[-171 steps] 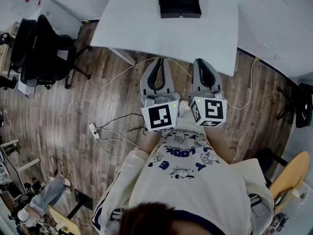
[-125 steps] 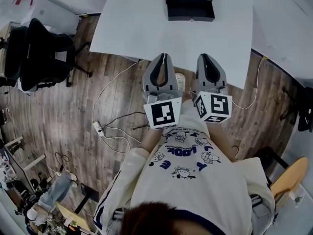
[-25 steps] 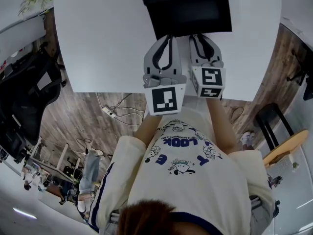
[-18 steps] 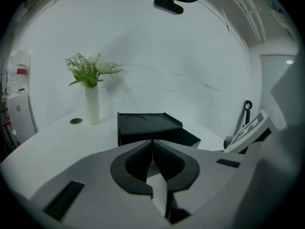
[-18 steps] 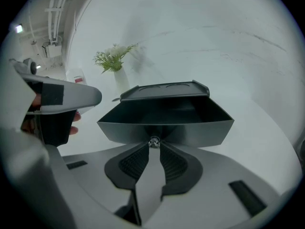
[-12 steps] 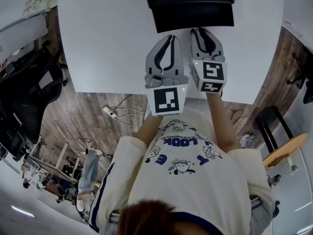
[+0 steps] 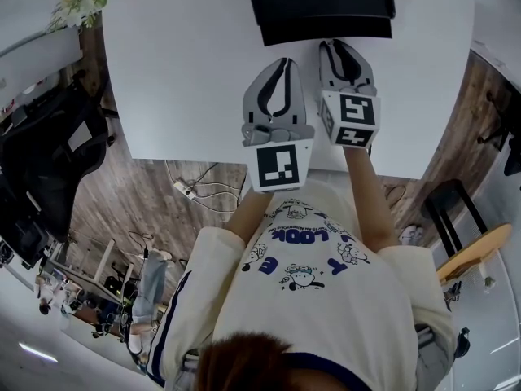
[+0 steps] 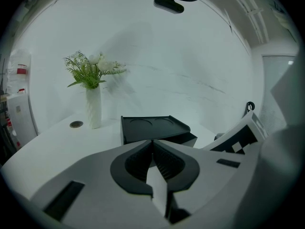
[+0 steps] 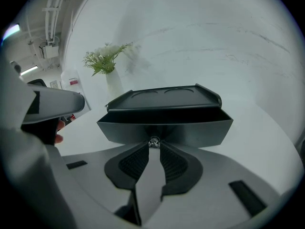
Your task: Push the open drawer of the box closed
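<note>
Drawer (image 9: 164, 128) open; vase (image 9: 113, 87) stands aside.

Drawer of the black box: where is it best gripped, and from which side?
Grip the small metal knob at the middle of the drawer front, coming straight from the front, level with the table. It is the only part standing proud of that flat panel.

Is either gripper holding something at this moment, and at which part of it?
Left gripper: nothing, jaws together. Right gripper: its jaws flank the small knob on the drawer front; a real pinch cannot be told.
</note>
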A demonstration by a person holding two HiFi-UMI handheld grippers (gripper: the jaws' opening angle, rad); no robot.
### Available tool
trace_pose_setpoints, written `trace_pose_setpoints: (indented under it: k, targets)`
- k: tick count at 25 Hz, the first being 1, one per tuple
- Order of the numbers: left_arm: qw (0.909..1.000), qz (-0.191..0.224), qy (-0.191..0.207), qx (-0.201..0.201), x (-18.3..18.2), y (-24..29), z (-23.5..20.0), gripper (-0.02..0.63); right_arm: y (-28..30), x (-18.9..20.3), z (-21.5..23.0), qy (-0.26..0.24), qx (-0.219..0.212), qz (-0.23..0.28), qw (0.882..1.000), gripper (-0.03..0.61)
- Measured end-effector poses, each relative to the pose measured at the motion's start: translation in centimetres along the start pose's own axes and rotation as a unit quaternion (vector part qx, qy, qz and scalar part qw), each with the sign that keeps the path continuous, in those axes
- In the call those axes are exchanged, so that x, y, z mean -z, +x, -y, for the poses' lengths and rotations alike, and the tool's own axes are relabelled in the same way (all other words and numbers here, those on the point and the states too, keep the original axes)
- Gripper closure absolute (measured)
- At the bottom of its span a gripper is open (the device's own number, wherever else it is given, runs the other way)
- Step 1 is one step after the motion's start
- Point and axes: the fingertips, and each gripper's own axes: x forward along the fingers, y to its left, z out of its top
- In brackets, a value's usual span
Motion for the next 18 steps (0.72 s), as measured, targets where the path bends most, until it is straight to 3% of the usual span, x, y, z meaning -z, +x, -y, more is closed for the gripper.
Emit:
trace_pose_setpoints:
  k: [18]
  targets:
    - [1.0, -0.006, 0.0, 0.006, -0.3, 1.2, -1.3, 0.594, 2.7, -2.6, 0.4, 0.006, 0.015, 0.014, 1.0, 0.489]
